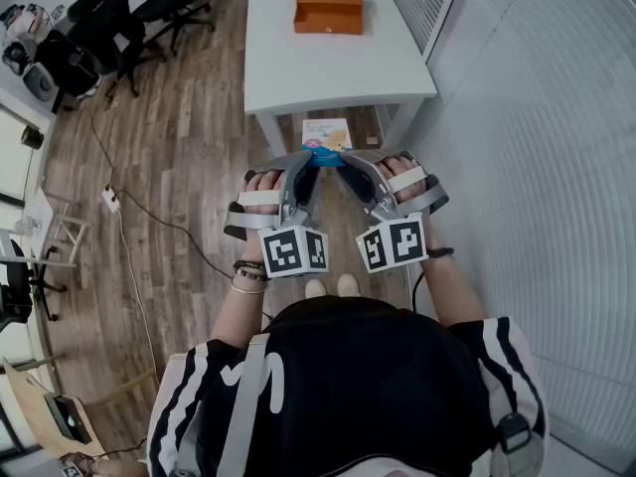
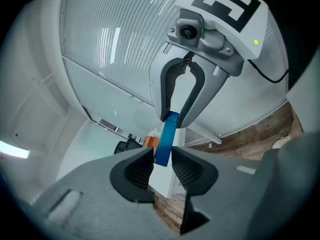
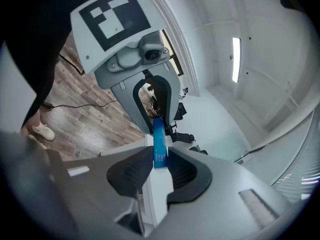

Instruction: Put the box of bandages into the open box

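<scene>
I hold the box of bandages (image 1: pixel 326 135), flat and white with a blue edge, in the air between both grippers, just short of the white table's (image 1: pixel 338 73) near edge. My left gripper (image 1: pixel 311 157) is shut on its left end and my right gripper (image 1: pixel 344 158) on its right end. In the left gripper view the blue edge of the bandage box (image 2: pixel 165 134) runs from my left gripper (image 2: pixel 161 158) up to the right gripper (image 2: pixel 175 118) opposite. The right gripper view shows the bandage box (image 3: pixel 159 146) pinched in my right gripper (image 3: pixel 159 163). The open orange box (image 1: pixel 329 9) sits at the table's far end.
A white ribbed wall (image 1: pixel 537 147) runs close along the right. Black office chairs (image 1: pixel 129 13) stand at the far left on the wooden floor (image 1: pixel 169 167), where a cable with a plug (image 1: pixel 111 199) lies. My shoes (image 1: pixel 333 286) are just below the grippers.
</scene>
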{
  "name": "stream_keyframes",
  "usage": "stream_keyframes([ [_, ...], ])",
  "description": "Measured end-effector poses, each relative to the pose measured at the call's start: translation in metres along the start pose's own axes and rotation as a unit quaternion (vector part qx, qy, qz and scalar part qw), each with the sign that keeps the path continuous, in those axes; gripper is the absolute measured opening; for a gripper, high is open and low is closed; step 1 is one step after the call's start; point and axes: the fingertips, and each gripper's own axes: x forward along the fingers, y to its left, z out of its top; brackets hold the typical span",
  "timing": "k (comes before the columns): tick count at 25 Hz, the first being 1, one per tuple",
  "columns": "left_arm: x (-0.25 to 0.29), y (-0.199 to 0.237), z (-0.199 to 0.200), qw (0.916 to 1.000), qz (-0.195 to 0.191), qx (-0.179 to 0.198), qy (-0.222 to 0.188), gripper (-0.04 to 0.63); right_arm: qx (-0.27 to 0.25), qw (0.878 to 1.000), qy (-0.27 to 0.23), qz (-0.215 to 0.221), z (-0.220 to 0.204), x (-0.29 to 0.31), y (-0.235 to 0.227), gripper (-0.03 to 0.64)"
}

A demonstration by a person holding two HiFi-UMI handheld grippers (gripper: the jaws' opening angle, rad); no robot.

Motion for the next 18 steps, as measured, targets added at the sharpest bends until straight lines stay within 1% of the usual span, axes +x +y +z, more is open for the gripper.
stream_keyframes([
  [10,0.0,-0.001,-0.003,1.0,-0.002,0.002,-0.003,0.115,0.0,1.0,-0.001,0.004,0.0,0.003,0.001,0.089],
  [18,-0.006,0.001,-0.015,1.0,0.0,0.003,-0.003,0.114,-0.007,1.0,-0.003,0.001,0.012,0.009,0.005,0.089],
])
